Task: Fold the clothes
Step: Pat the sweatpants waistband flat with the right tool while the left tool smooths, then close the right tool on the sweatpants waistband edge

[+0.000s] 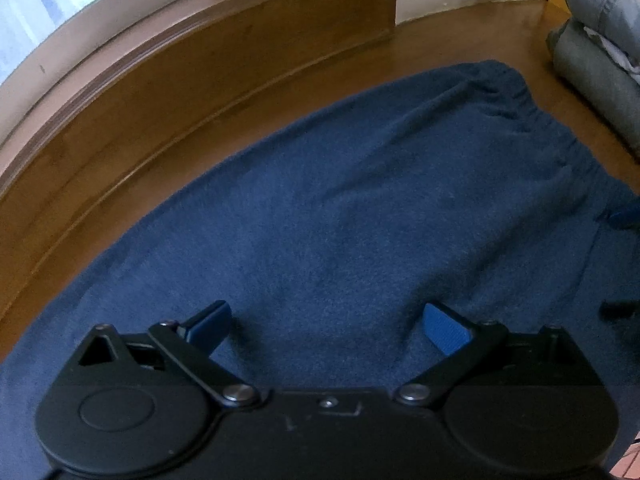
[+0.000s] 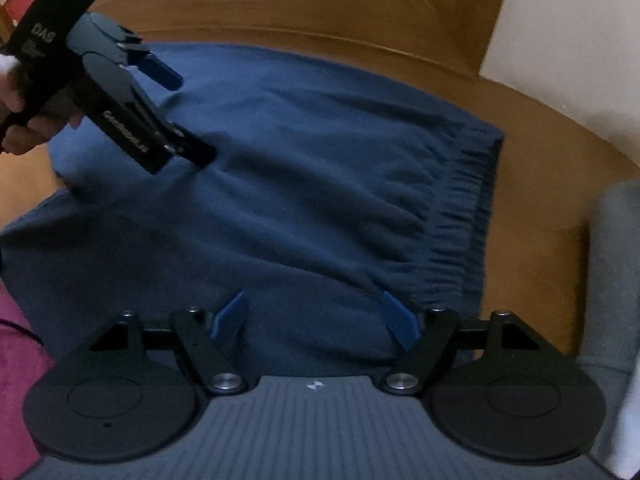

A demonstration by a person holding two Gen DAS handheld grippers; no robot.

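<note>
Jaws spread above navy garment (image 1: 340, 200)

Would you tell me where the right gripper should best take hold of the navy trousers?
Probably the gathered waistband of the navy trousers, near its closest corner, approached from above: its thick edge offers the open right gripper a firmer bite than flat cloth.

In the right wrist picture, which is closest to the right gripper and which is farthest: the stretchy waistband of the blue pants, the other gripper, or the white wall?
From the right gripper, nearest first:
1. The waistband, just past its right-hand finger.
2. The left gripper, up at the left, over the blue pants.
3. The white wall, at the top right, beyond the wooden table.
</note>
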